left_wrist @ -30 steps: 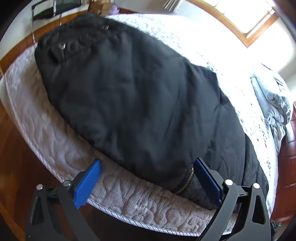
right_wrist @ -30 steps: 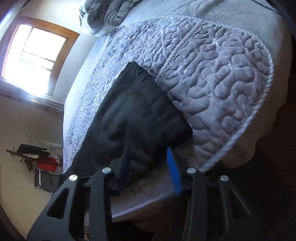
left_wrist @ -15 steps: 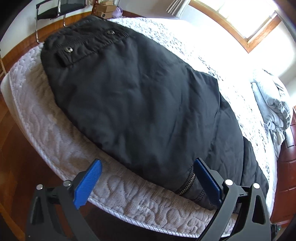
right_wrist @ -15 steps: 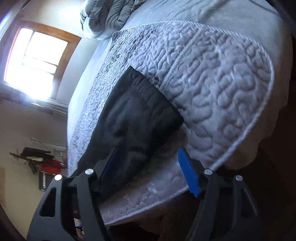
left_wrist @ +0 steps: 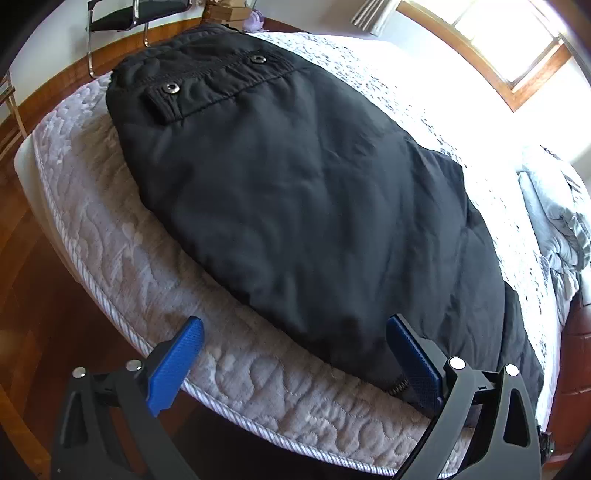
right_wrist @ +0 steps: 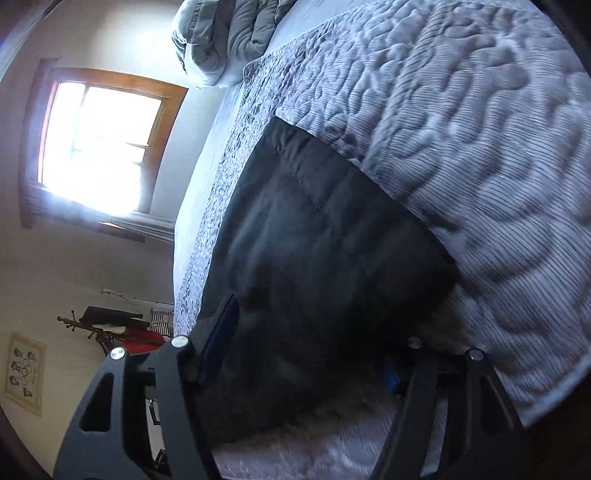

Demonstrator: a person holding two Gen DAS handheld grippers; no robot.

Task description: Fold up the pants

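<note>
Black pants (left_wrist: 295, 192) lie flat on the quilted mattress (left_wrist: 110, 240), with the snap-buttoned waistband (left_wrist: 207, 77) at the far left end. My left gripper (left_wrist: 295, 354) is open wide at the mattress's near edge. Its right finger (left_wrist: 413, 358) rests against the pants' near edge by a zipper (left_wrist: 397, 387); its left finger hangs over bare mattress. In the right wrist view the hem end of the pants (right_wrist: 314, 258) lies between the jaws of my right gripper (right_wrist: 304, 358). Those jaws are closing, and the pads stand apart from the cloth. The right pad is mostly hidden in shadow.
A crumpled grey blanket (left_wrist: 554, 214) sits at the head of the bed, also seen as the blanket (right_wrist: 236, 33). A chair (left_wrist: 129, 14) and boxes stand beyond the waistband end. Wooden floor (left_wrist: 29, 295) runs along the mattress edge. A bright window (right_wrist: 99, 147) is on the wall.
My right gripper has opened from a narrow gap to a wide one and moved in low, so the hem now lies between its jaws. The left gripper shifted slightly along the edge and stays open.
</note>
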